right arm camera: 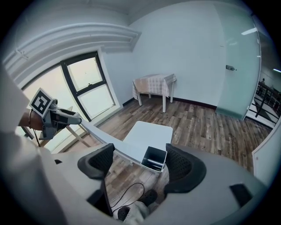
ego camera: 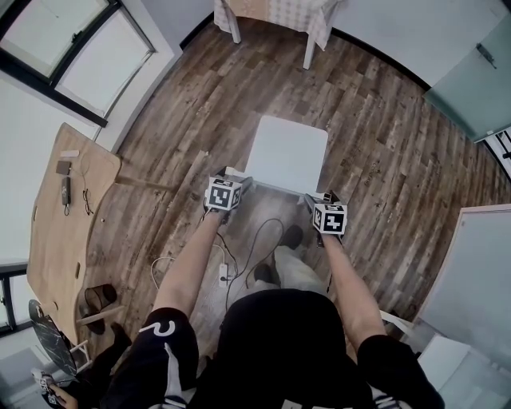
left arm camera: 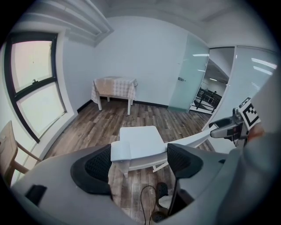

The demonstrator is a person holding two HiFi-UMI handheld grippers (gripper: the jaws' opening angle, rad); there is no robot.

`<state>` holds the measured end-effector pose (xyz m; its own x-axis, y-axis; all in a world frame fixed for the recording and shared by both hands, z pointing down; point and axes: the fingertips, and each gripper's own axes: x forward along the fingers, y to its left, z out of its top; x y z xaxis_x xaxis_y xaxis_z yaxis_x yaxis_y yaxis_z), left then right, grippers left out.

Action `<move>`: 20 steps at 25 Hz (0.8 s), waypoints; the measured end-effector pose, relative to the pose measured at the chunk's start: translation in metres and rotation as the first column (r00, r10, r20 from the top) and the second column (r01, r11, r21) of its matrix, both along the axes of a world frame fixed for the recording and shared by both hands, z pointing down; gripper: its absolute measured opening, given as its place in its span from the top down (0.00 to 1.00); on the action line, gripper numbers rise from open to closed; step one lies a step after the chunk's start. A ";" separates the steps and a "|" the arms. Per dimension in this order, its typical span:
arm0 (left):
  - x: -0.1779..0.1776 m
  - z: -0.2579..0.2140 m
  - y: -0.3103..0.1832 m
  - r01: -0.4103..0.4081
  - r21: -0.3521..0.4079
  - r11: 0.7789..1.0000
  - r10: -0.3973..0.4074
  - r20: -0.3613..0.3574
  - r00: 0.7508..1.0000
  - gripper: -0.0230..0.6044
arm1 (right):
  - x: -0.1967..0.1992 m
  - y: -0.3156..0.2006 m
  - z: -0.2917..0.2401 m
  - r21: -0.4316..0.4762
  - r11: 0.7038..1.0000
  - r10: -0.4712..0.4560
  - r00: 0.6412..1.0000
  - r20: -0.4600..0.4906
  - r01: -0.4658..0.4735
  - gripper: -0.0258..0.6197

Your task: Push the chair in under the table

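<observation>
Step in hand: taking hold. The white chair (ego camera: 287, 152) stands mid-floor, well apart from the cloth-covered table (ego camera: 275, 14) at the far wall. My left gripper (ego camera: 234, 180) and right gripper (ego camera: 318, 200) are both spread, with 1 end of the backrest (ego camera: 275, 186) between each pair of jaws, unpinched. Next move: close both, then push straight and evenly toward the far table.
</observation>
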<state>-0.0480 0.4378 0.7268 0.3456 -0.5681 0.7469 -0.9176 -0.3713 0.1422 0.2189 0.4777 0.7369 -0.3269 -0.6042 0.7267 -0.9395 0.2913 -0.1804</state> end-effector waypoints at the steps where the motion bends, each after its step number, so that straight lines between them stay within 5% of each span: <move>1: -0.001 0.000 -0.001 0.003 -0.006 1.000 -0.003 0.002 1.000 0.35 | -0.002 -0.002 0.000 -0.007 1.000 0.001 1.000 -0.002 -0.001 0.36; 7: -0.002 0.002 -0.007 -0.011 -0.069 0.998 0.010 -0.010 1.000 0.34 | -0.003 -0.007 -0.001 -0.025 0.999 0.026 0.999 0.037 -0.025 0.37; 20: -0.002 0.005 -0.009 -0.011 -0.085 0.996 0.008 -0.041 0.999 0.34 | -0.008 -0.013 0.000 -0.047 0.998 0.037 0.999 0.033 -0.035 0.31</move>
<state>-0.0504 0.4285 0.7315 0.3814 -0.4993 0.7780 -0.9070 -0.3649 0.2104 0.2105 0.4648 0.7373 -0.3303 -0.5816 0.7434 -0.9423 0.2481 -0.2246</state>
